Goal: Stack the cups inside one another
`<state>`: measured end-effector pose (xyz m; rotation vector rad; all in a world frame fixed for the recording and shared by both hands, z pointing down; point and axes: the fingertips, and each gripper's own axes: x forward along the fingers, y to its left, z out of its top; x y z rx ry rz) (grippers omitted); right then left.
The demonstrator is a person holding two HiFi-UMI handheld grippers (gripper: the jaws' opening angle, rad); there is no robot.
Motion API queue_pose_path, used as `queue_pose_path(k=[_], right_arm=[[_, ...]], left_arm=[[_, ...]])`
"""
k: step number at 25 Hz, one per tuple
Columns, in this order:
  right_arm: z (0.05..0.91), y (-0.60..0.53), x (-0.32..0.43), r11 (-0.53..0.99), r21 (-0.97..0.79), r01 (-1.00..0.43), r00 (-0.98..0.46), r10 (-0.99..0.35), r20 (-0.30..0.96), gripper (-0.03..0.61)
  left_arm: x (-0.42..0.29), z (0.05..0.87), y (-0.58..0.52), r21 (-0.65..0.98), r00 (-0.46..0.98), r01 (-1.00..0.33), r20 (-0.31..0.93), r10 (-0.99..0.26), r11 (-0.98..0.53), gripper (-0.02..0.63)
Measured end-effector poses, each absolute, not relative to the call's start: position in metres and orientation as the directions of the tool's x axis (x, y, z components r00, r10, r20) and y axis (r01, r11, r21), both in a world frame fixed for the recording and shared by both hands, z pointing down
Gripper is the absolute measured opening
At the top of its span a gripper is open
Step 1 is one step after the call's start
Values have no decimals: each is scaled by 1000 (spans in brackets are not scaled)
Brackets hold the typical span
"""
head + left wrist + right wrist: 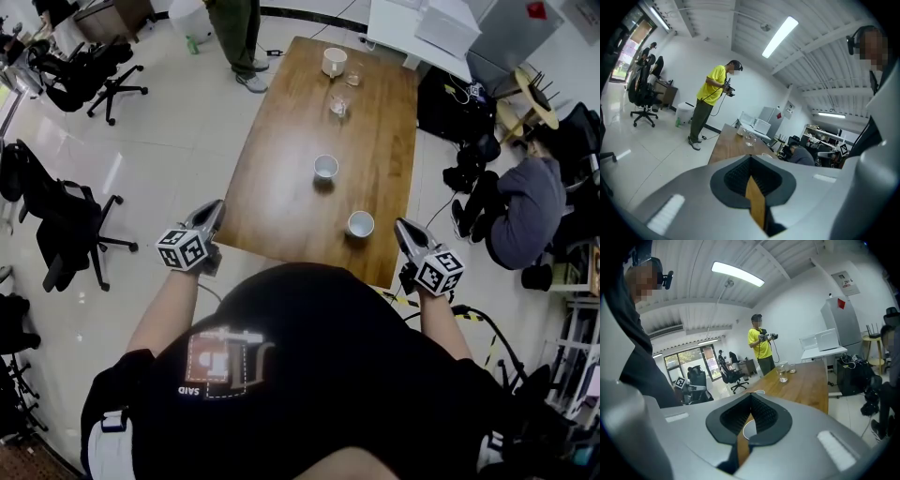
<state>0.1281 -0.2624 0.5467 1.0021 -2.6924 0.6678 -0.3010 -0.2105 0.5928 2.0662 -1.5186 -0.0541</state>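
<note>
On the long wooden table stand two white cups, one near the front edge and one mid-table. Farther back are a glass, a second glass and a beige cup. My left gripper hovers just off the table's near left edge, shut and empty. My right gripper is by the near right corner, to the right of the nearest cup, and is also shut and empty. In the right gripper view the near cup shows behind the closed jaws, with the glass beyond.
A person in a yellow shirt stands at the table's far left end. Office chairs are on the floor to the left. A person in grey sits low at the right among bags and cables. A white table stands behind.
</note>
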Motion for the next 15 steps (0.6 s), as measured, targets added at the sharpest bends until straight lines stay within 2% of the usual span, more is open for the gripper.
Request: queue_pose_path(k=[9,12,15], right_arm=[[542,-262,143,653,-338,-678,-735,-597,322,14],[538,-260,149,646,-330,-688,-725,-610,319,14],[532,-255,158,633,-322,-704,-710,-634,308,14]], left_arm=[[-276,566,-228,434,434,-850,258,-863,-298,2],[-240,539,-247,341,551,-818,234,-801,-463,2],[-180,506,-269,141,685,-725,253,-683,-675,4]])
